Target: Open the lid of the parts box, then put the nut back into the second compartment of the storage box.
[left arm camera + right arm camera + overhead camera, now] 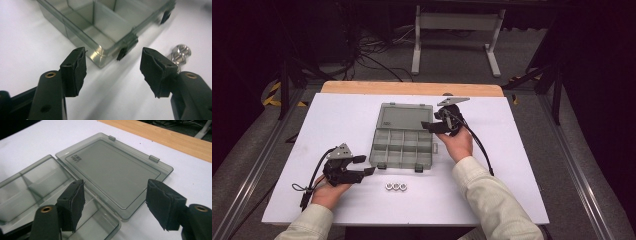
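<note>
With the organizer box point(403, 141) lying open, both grippers point(368, 165) point(428, 125) stand wide and empty, so the left one's next reach looks to be the nuts point(396, 186) beside its fingers point(154, 68).

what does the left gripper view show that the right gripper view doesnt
Left gripper view: the shiny metal nuts lying on the white table past one jaw, the organiser box's near corner, and its two dark front latches. The left gripper stands open, nothing between its pads.

Right gripper view: the flat opened lid with its two clips on the far edge, and the wooden table edge beyond. The right gripper is open over the box.

Both: the clear compartment box, empty where visible, on the white surface.
</note>
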Available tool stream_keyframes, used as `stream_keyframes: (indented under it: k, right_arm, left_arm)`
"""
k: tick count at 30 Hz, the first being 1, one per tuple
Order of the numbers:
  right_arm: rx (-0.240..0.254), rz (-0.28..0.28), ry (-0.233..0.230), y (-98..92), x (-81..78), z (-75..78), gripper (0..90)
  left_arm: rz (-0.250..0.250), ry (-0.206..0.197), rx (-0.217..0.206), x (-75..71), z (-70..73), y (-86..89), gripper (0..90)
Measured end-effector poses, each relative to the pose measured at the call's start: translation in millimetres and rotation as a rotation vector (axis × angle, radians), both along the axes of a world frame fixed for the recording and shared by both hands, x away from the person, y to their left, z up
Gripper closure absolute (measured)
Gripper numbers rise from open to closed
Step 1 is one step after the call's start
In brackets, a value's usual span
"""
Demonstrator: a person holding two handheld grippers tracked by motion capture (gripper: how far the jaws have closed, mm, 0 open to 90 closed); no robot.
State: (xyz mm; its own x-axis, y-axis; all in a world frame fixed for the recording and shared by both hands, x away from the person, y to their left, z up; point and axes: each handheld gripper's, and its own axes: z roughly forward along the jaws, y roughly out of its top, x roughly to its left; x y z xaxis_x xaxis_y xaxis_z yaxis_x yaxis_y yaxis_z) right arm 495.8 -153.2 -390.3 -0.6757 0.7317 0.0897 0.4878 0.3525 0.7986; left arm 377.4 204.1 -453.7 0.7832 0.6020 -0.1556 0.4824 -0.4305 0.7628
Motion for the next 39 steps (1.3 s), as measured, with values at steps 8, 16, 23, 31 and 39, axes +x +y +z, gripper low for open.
stream_keyframes:
  k: [8, 16, 23, 31, 39]
  right_arm:
    - [0.025, 0.027, -0.020, -8.4, -19.3, 16.2, 31.8]
    - [0.009, 0.077, -0.054, -8.2, -38.7, 28.0, 31.8]
    - [0.011, 0.126, -0.065, -2.8, -54.7, 37.0, 31.8]
    - [-0.019, 0.197, -0.099, 6.2, -74.1, 45.8, 30.6]
    - [-0.049, 0.248, -0.100, 7.8, -82.9, 49.6, 25.2]
  left_arm:
    - [-0.049, 0.000, 0.053, -2.2, -1.9, -7.2, 39.8]
    - [-0.072, 0.012, 0.043, -3.3, -2.2, -8.5, 39.6]
    - [-0.063, 0.002, 0.033, -5.2, 2.4, -3.2, 36.4]
    - [-0.037, -0.038, 0.014, -9.4, 9.0, 2.0, 32.7]
    - [-0.006, -0.075, -0.074, -12.3, 16.0, 16.6, 23.3]
